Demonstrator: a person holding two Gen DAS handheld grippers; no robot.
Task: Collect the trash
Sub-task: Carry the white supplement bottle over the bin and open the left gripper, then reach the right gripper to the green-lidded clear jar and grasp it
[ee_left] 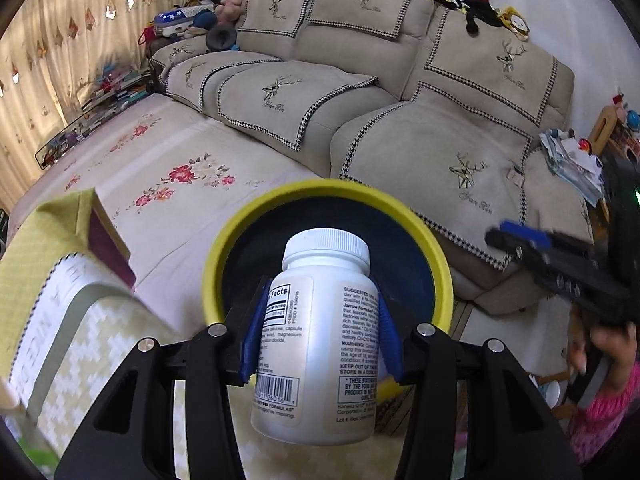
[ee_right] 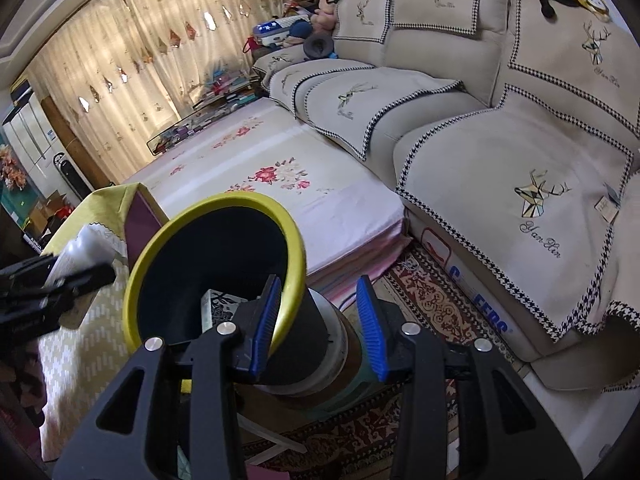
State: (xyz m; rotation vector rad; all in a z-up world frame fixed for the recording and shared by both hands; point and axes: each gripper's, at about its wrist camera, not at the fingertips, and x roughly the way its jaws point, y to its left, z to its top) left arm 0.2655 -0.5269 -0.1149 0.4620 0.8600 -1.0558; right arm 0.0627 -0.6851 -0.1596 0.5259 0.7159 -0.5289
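My left gripper (ee_left: 320, 328) is shut on a white pill bottle (ee_left: 320, 332) with a printed label, cap pointing forward, held just over the mouth of a dark bin with a yellow rim (ee_left: 256, 216). In the right wrist view the bin's yellow rim (ee_right: 168, 224) stands at centre left, with a patterned box (ee_right: 218, 306) inside. My right gripper (ee_right: 320, 320) is open; its left blue pad (ee_right: 266, 320) lies at the rim, the right pad is outside the bin. The right gripper also shows in the left wrist view (ee_left: 560, 264), and the left one with the bottle at the right view's left edge (ee_right: 60, 276).
A beige sofa (ee_left: 420, 92) with deer-print covers fills the back and right. A floral-sheeted mattress (ee_left: 168, 184) lies beyond the bin. A yellow-green cloth-covered table (ee_left: 80, 320) is at left. A patterned rug (ee_right: 432, 300) lies below. Curtains (ee_right: 132, 72) hang at far left.
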